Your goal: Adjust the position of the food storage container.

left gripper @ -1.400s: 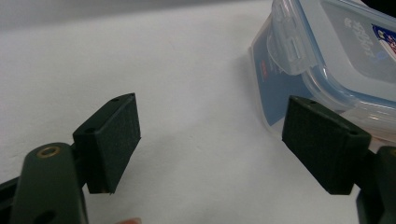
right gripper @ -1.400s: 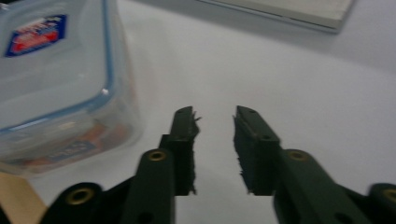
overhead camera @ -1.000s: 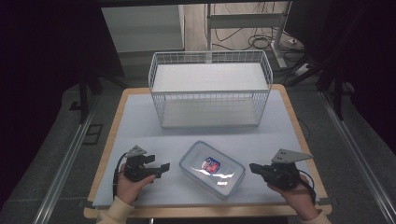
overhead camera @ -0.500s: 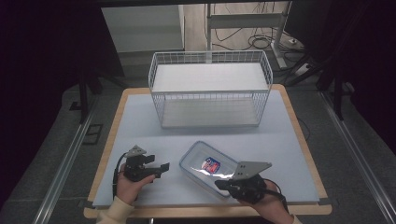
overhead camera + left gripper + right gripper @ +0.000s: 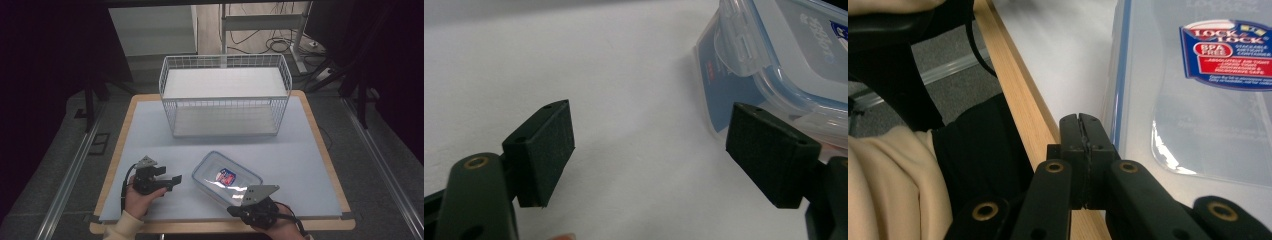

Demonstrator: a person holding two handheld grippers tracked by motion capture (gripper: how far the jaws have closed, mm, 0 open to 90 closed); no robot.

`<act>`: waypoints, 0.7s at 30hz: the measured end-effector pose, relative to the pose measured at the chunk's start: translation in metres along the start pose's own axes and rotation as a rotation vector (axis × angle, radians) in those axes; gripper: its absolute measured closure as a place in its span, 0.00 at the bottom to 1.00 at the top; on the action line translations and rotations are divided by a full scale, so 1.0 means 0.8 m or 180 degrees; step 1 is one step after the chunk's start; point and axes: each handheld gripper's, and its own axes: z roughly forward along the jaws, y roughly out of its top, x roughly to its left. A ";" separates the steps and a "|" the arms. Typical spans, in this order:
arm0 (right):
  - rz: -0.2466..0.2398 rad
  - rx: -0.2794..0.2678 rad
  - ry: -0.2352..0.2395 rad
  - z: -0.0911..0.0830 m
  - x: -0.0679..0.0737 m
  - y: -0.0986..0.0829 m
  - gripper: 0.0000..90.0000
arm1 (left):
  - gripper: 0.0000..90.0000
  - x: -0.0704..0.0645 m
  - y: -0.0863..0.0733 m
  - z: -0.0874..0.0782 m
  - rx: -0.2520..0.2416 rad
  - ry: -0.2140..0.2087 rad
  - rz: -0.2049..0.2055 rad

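A clear plastic box (image 5: 226, 177) with a shut lid lies flat just before the wire basket (image 5: 225, 102).

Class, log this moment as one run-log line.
left gripper: open, beside food container | right gripper: shut, empty, at container's near edge | wire basket: empty, behind

A: Where's the wire basket (image 5: 225, 95)?
B: At the table's (image 5: 310, 165) far edge, centred.
A: And the food container (image 5: 226, 177)?
B: Before the basket, near the front edge, middle. Left gripper (image 5: 170, 181) sits just left of it, right gripper (image 5: 235, 210) at its front corner by the table's front edge.
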 end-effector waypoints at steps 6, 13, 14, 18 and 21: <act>-0.0038 0.0044 -0.0047 0.003 0.004 -0.002 1.00 | 0.21 0.000 0.000 0.000 -0.0002 0.0001 0.0005; -0.0049 0.0077 -0.0087 -0.002 0.002 -0.004 1.00 | 0.21 0.000 0.000 -0.001 0.0000 0.0001 0.0009; -0.0016 0.0072 -0.0123 -0.006 -0.003 -0.007 1.00 | 0.21 0.001 0.000 -0.001 0.0000 0.0001 0.0007; 0.0035 0.0065 -0.0222 -0.013 -0.011 -0.011 1.00 | 0.21 0.001 0.000 -0.001 0.0006 0.0000 0.0011; 0.0092 0.0056 -0.0270 -0.018 -0.019 -0.014 1.00 | 0.21 0.001 0.000 -0.001 0.0005 0.0002 0.0011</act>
